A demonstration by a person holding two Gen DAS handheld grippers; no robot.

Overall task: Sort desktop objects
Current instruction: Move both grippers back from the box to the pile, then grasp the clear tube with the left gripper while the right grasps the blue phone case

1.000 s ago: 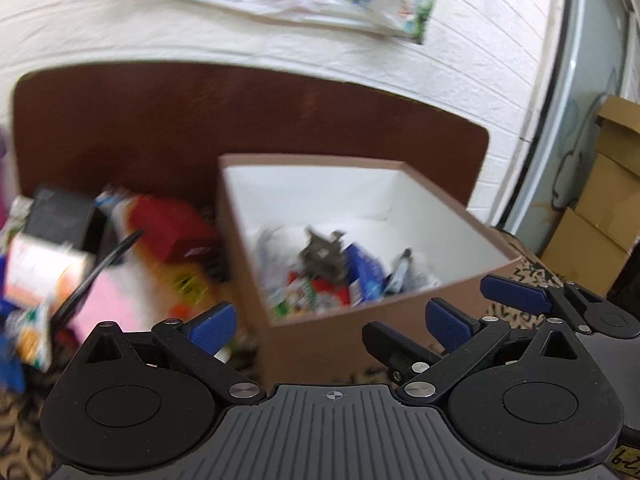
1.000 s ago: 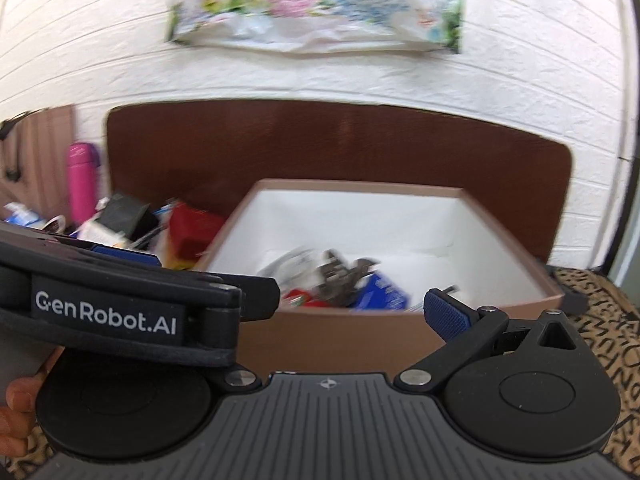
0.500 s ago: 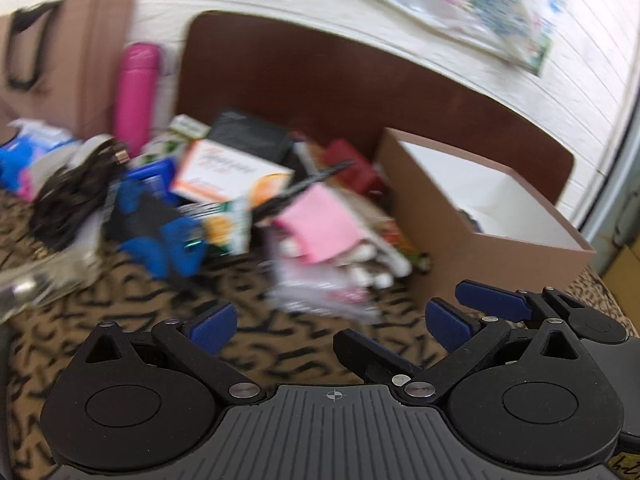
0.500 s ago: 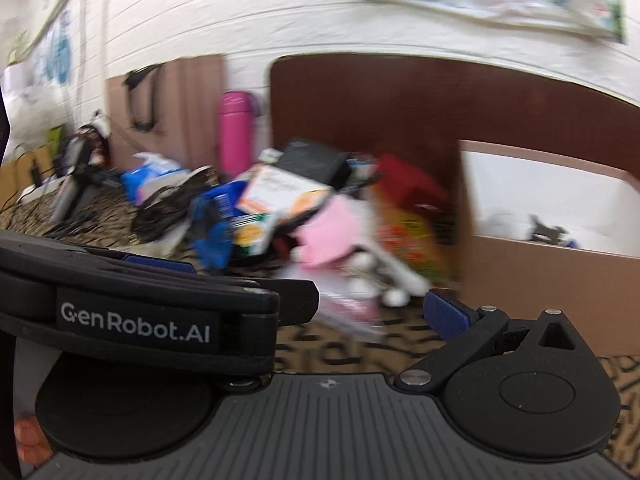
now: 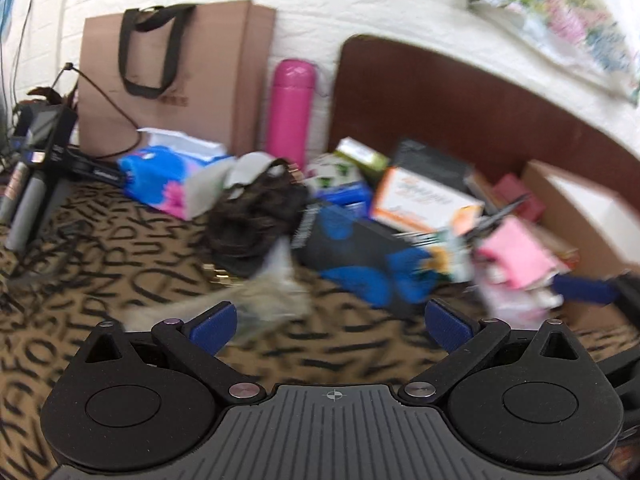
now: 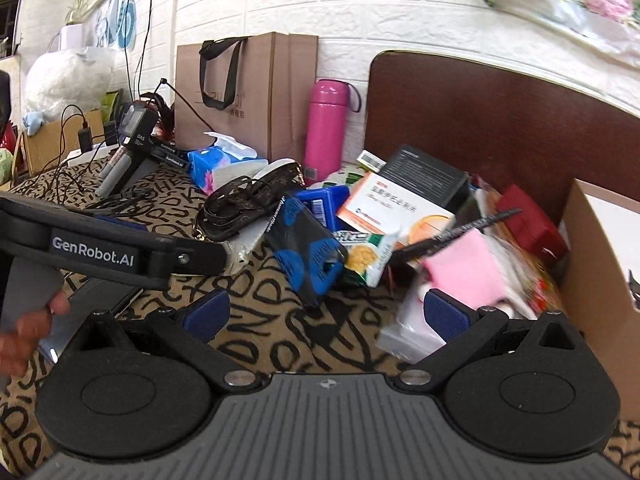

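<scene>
Now both grippers hang over a table spread with a tan cloth (image 6: 280,344) printed in black letters; the left gripper (image 5: 332,320) has its jaws wide apart with nothing between them, and the right gripper (image 6: 326,314) stands the same, empty and spread. Ahead of them a heap of small things fills the middle and back of the table: a black case with blue patches (image 6: 308,256) lies nearest, tilted, touching a snack packet (image 6: 370,254); behind it sit a white and orange box (image 6: 394,210), a black box (image 6: 424,168) and a small blue box (image 6: 326,202); a pink pad (image 6: 468,276) with a black pen (image 6: 460,232) slanting over it lies just beside a red box (image 6: 532,220). A dark strap bundle (image 6: 236,204) lies left of the heap, near a blue tissue pack (image 6: 212,164). Against the white brick wall at the back edge stand a pink bottle (image 6: 328,124) and a brown paper bag (image 6: 248,88); a dark brown board (image 6: 500,116) leans behind the heap. At the right edge stands the open cardboard box (image 6: 596,276), its inside mostly out of sight. The left view is blurred.

A second ago both cameras faced that box and its contents; since then they have swung left to the heap, and the box has slid to the right border.
</scene>
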